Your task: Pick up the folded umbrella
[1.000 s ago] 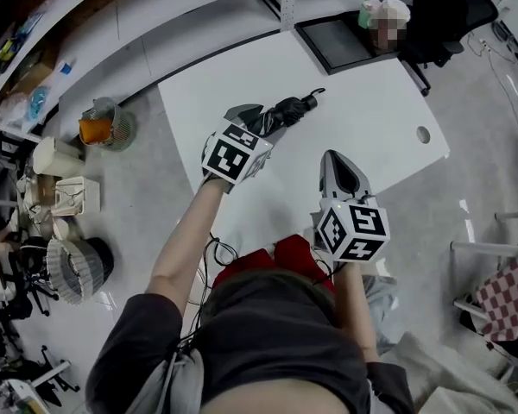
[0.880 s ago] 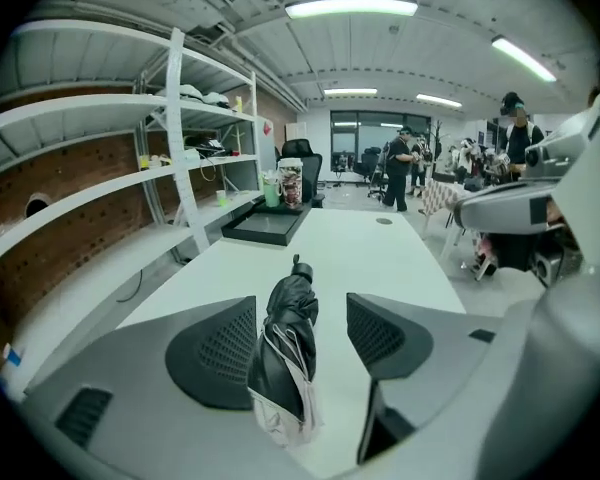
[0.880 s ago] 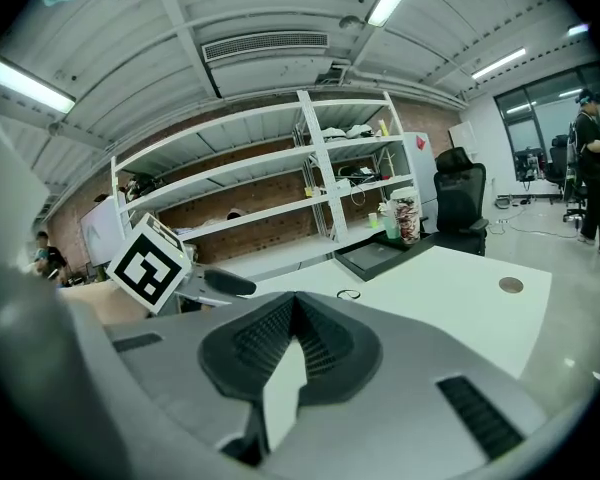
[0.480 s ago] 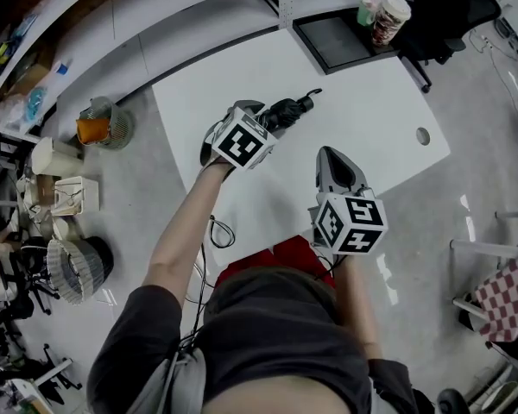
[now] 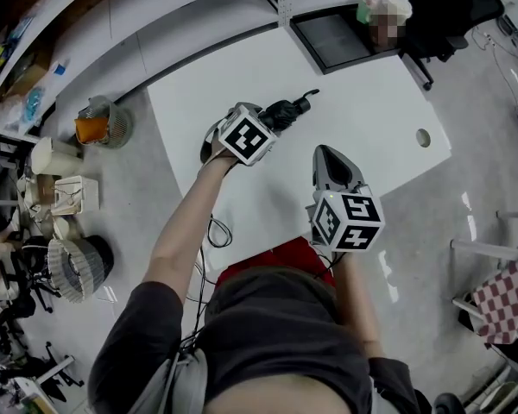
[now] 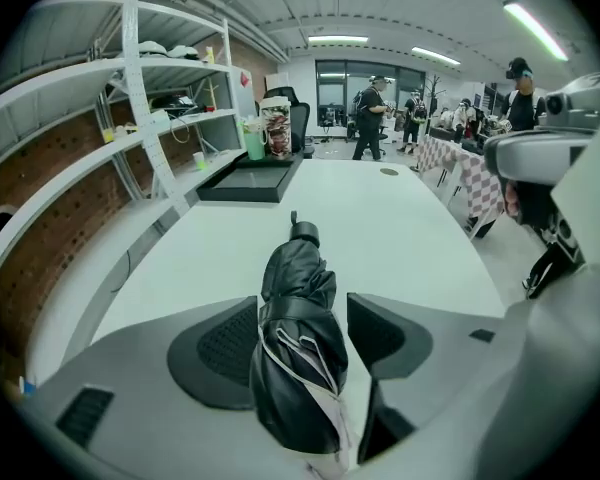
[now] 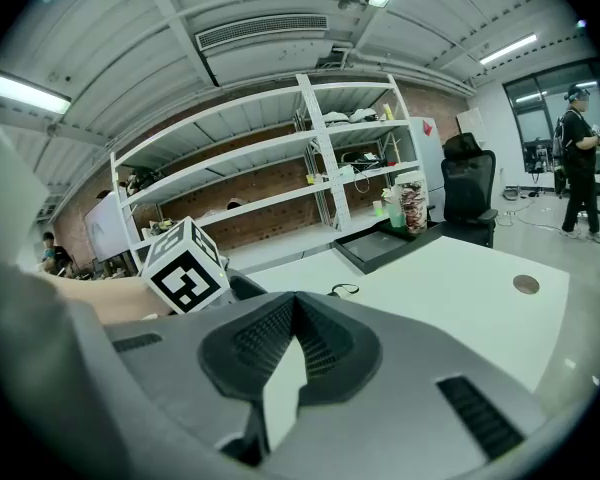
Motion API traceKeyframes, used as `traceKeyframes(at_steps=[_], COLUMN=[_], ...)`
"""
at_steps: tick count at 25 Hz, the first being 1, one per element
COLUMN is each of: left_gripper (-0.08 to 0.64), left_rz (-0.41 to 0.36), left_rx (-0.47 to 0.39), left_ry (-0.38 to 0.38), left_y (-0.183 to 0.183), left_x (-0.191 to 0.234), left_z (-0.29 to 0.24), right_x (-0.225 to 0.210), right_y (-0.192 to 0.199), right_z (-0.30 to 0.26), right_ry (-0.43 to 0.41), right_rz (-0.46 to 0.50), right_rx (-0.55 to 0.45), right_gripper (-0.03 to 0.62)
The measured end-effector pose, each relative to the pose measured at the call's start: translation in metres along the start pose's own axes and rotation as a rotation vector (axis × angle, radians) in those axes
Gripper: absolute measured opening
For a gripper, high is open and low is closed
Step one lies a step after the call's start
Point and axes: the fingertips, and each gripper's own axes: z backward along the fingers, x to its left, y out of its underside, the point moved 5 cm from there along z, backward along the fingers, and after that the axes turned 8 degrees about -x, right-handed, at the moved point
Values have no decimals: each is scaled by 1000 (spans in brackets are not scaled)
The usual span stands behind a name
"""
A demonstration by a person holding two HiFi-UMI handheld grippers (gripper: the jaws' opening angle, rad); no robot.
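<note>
At the left of the white surface [image 5: 371,119], you held the left gripper [image 6: 300,320] tilted down over the folded umbrella [image 5: 287,110]. Its jaws stood wide apart and released, with one jaw on each side of the umbrella's near, bundled end. The left pad [image 6: 220,353] lay right alongside the fabric. A clear gap showed between the fabric and the right pad [image 6: 380,333], so no grip was evident.

The umbrella was black and bound by its strap. It lay flat on the surface, with its capped end and cord loop [image 5: 311,94] pointing away from you.

Further right and nearer your body, you held the right gripper [image 5: 328,155] above the surface, apart from the umbrella. Its jaws were clenched, tips together, and nothing was between them. Its own view showed the left gripper's marker cube [image 7: 185,266] off to its left.

Beyond the umbrella, a black tray [image 5: 332,37] sat at the far edge of the surface, with a patterned cup [image 6: 277,128] beside it. A round cable hole [image 5: 424,136] was set near the right edge.
</note>
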Motion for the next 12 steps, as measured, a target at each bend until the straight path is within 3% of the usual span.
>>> traceKeyframes(at_steps=[12], left_gripper=[275], left_rz=[16], left_rx=[44], left_ry=[1], left_y=[6], left_x=[6], left_z=[-17], right_x=[-12], right_y=[3], right_z=[-12], right_ry=[-18], right_rz=[-5], right_rx=[30], right_gripper=[18])
